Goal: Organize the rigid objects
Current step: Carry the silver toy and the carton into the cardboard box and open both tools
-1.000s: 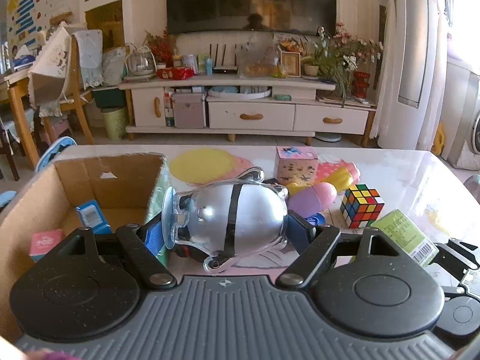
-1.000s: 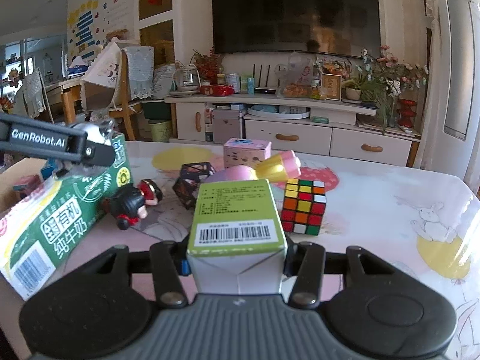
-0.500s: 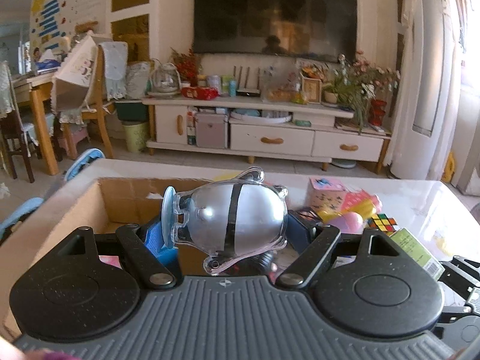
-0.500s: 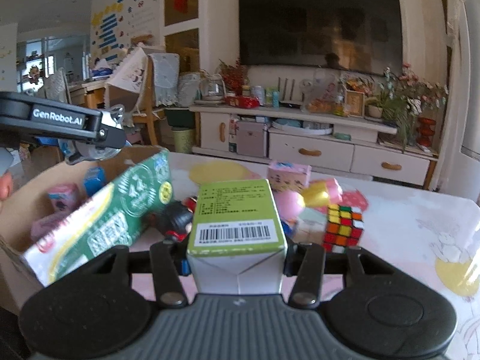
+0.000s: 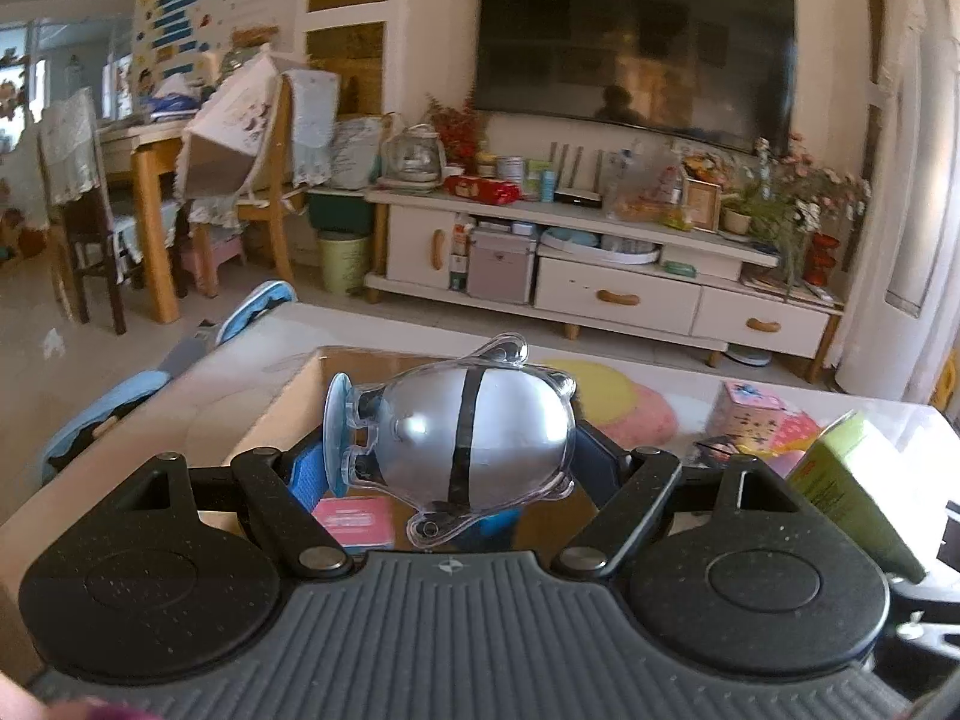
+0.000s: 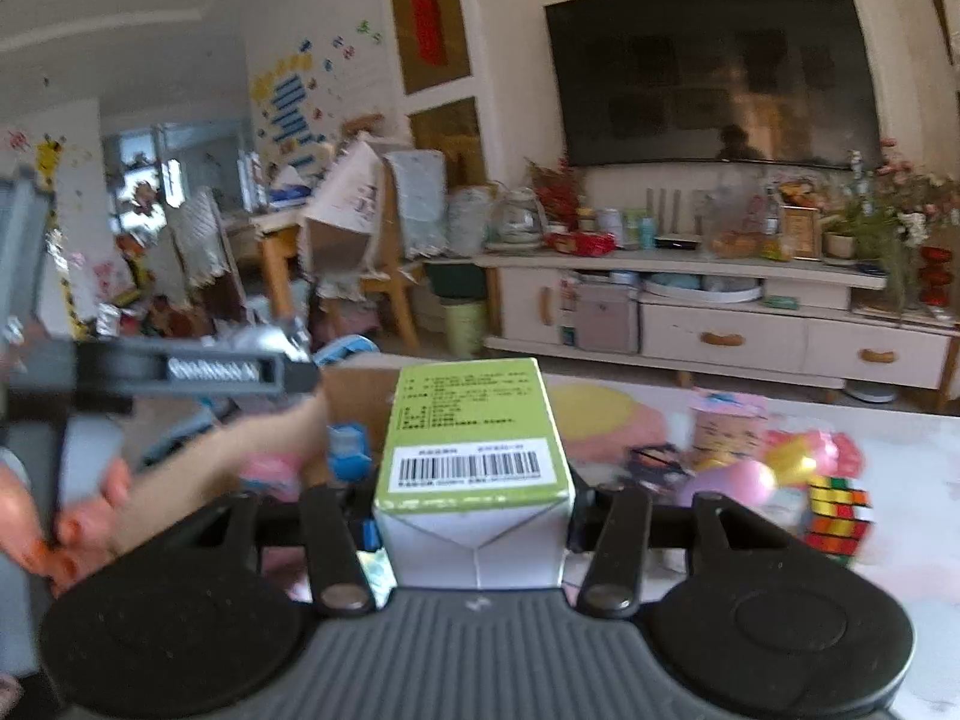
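My left gripper (image 5: 456, 468) is shut on a silver piggy bank (image 5: 462, 438) in a clear shell, held above the open cardboard box (image 5: 282, 402). A pink packet (image 5: 354, 519) and a blue item lie inside the box. My right gripper (image 6: 474, 498) is shut on a green and white carton (image 6: 474, 450) with a barcode label, just right of the box (image 6: 354, 396). That carton (image 5: 852, 492) shows at the right edge of the left wrist view. The left gripper's body (image 6: 198, 369) crosses the left side of the right wrist view, with a person's hand (image 6: 72, 516) below it.
On the table to the right lie a Rubik's cube (image 6: 837, 516), a pink box (image 6: 729, 429), pink and yellow toys (image 6: 792, 462) and a black wire-frame toy (image 6: 657, 462). A yellow and pink mat (image 5: 612, 402) lies beyond the box. A TV cabinet (image 5: 618, 282) and chairs stand farther back.
Both grippers have risen and swung left with their loads. The piggy bank now hangs over the box, and the carton has come up beside the box; the cube and toys have slid right.
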### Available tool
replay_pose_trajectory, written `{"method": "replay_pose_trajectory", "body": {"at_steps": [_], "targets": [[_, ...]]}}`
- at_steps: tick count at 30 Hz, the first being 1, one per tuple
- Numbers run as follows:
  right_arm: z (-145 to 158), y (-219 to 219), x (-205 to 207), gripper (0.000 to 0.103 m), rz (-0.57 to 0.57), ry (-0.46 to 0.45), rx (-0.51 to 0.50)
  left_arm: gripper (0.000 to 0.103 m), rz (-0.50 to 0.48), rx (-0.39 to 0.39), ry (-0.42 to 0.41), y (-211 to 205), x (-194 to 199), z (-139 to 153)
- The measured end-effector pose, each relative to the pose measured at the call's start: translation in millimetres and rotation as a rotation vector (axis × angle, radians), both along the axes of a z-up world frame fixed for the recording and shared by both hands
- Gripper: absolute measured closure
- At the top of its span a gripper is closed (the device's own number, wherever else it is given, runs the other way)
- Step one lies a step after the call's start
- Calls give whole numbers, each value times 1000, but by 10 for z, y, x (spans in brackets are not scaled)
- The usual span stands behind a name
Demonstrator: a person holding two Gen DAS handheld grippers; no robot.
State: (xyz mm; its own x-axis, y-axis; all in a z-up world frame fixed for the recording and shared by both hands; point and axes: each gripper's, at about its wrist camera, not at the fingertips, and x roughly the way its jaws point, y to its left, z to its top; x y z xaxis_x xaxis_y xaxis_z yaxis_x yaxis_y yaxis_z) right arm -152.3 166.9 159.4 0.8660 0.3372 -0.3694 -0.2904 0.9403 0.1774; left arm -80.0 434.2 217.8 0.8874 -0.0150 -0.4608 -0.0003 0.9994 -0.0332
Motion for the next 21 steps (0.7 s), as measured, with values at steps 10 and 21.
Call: {"method": "replay_pose_trajectory", "body": {"at_steps": [10,21], "targets": [[145,448,194,53,114,-4,125,3,112,-67,96,310,131,-170],[94,688,672,53,91,-34,24,3,162,-93,156,400,210,-254]]}}
